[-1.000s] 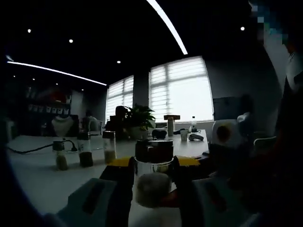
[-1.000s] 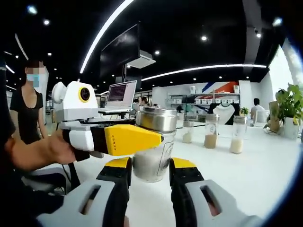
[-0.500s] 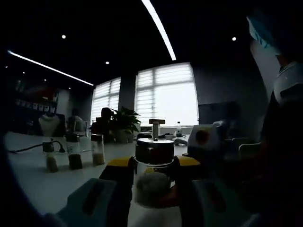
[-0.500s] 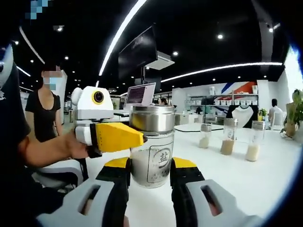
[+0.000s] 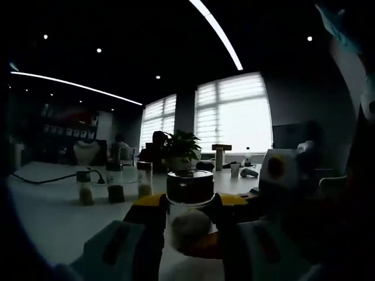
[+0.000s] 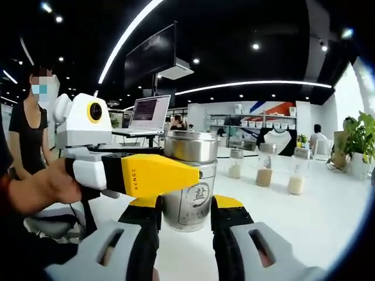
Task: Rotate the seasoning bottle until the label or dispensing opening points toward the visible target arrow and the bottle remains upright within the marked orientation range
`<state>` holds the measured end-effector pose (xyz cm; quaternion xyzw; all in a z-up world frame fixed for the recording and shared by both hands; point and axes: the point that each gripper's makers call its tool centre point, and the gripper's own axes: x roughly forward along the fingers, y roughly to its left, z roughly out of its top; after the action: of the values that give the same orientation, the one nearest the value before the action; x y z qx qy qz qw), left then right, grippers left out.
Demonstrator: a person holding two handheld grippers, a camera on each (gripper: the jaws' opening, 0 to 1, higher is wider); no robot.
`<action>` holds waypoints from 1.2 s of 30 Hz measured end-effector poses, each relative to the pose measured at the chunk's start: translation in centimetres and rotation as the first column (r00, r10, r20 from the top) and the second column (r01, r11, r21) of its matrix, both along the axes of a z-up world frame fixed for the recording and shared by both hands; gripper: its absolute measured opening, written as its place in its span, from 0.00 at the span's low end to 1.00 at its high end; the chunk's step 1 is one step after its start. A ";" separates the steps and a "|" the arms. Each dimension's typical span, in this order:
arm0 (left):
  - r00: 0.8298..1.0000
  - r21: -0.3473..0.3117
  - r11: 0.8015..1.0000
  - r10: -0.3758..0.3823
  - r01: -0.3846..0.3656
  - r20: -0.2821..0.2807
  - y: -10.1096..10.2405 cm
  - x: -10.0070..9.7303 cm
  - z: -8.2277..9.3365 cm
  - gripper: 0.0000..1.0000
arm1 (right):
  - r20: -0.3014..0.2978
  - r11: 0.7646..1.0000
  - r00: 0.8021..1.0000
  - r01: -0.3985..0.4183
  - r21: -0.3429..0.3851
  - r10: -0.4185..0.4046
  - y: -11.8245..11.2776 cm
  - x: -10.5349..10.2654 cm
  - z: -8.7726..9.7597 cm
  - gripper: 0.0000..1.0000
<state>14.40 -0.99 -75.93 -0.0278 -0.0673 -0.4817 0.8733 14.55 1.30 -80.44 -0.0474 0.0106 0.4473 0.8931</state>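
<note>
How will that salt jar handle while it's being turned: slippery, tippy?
The salt jar looks like clear glass under a shiny metal lid, so probably smooth and somewhat slippery. It is tall for its base and only partly filled, so perhaps apt to tip if pushed high. The right gripper holds it low, the left gripper higher.

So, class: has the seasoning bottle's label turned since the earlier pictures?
Yes. The seasoning bottle has rotated; its label now faces the right gripper's camera squarely, between the fingers.
</note>
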 end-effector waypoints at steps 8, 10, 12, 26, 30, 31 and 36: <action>0.976 -0.031 0.975 -0.217 0.218 0.031 -0.4 -3.0 1.8 0.35 | 0.052 0.981 0.980 -0.191 0.028 0.190 0.5 -2.6 1.9 0.33; 0.979 -0.039 0.978 -0.204 0.205 0.021 -0.6 -2.7 1.8 0.35 | 0.047 0.987 0.986 -0.159 0.029 0.157 0.4 -2.2 2.0 0.33; 0.992 -0.045 0.991 -0.126 0.126 0.002 -0.8 -1.7 1.7 0.35 | 0.029 0.997 0.998 -0.065 0.040 0.064 -0.1 -1.2 1.7 0.33; 0.999 0.004 1.000 0.031 -0.031 -0.010 -1.5 0.8 0.7 0.33 | -0.011 0.993 0.994 0.111 0.034 -0.111 -1.9 1.3 0.8 0.33; 0.993 -0.035 0.994 -0.102 0.100 -0.064 -0.9 0.1 0.9 0.33 | -0.048 0.990 0.994 -0.090 0.109 0.096 -1.7 -0.1 1.2 0.32; 0.989 -0.051 0.990 -0.138 0.135 -0.055 -1.0 -0.3 1.1 0.33 | -0.032 0.993 0.996 -0.080 0.090 0.084 -1.9 0.0 1.1 0.32; 0.990 -0.025 0.990 -0.138 0.138 -0.010 -1.2 -0.4 1.1 0.33 | 0.023 0.998 0.999 -0.048 0.030 0.047 -1.5 -0.2 1.2 0.32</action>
<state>13.95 -2.16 -74.79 -0.0459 -0.0662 -0.5399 0.8379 14.40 -0.23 -79.19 -0.0390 -0.0075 0.4679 0.8829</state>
